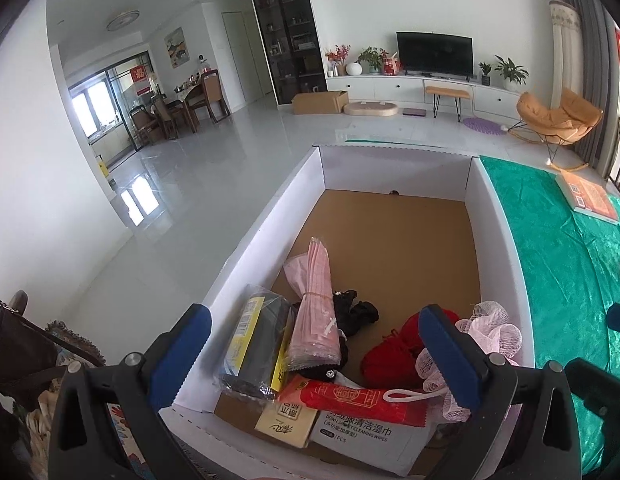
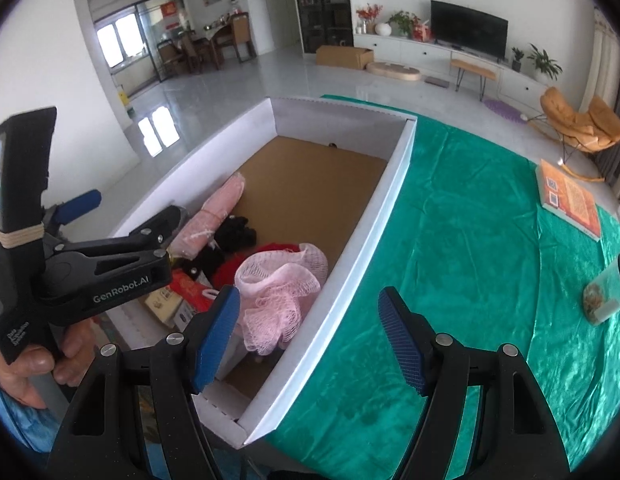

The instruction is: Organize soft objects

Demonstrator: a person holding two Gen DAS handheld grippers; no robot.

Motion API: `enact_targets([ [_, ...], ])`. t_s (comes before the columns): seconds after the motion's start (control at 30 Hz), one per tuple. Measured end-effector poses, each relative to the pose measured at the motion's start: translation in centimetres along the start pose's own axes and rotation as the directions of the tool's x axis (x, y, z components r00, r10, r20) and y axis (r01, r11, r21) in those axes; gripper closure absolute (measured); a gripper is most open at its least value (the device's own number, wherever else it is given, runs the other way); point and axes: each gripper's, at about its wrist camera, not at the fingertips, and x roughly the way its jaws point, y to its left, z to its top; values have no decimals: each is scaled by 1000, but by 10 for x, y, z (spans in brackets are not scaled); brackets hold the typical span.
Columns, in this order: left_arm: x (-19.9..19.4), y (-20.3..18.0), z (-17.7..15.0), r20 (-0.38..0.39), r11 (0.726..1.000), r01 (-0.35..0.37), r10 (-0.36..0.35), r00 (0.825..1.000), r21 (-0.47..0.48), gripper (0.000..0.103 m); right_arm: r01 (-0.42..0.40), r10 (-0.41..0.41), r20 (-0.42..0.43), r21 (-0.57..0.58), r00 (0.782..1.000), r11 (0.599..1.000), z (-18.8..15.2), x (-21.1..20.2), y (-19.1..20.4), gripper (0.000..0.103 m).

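A white cardboard box point(image 1: 266, 220) with a brown floor stands on the green cloth point(image 2: 469, 240); it also shows in the right wrist view point(image 2: 373, 216). Inside lie a pink mesh bath sponge point(image 2: 278, 292) point(image 1: 493, 332), red yarn point(image 1: 393, 348), a pink bundle point(image 1: 313, 320), a black cloth point(image 1: 357, 314), a dark packet point(image 1: 258, 344), a red packet point(image 1: 357, 398) and a wipes pack point(image 1: 361, 436). My left gripper point(image 1: 317, 356) is open and empty above the box's near end. My right gripper point(image 2: 310, 340) is open and empty over the box's right wall.
An orange book point(image 2: 569, 200) and a jar point(image 2: 605, 296) lie on the cloth at the right. The far half of the box floor is bare. A hand holds the left gripper's body point(image 2: 70, 272). Bags sit at the left point(image 1: 26, 360).
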Motion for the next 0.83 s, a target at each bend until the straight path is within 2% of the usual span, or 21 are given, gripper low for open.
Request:
enact_targets([
  [0.67, 1, -1, -3, 2, 1000, -11, 11, 1000, 7, 0, 11, -12, -25, -32, 1000, 999, -4, 2, 13, 28],
  [0.83, -6, -4, -4, 37, 999, -34, 34, 999, 5, 0, 5, -6, -16, -28, 1000, 1000, -7, 1, 9, 28],
])
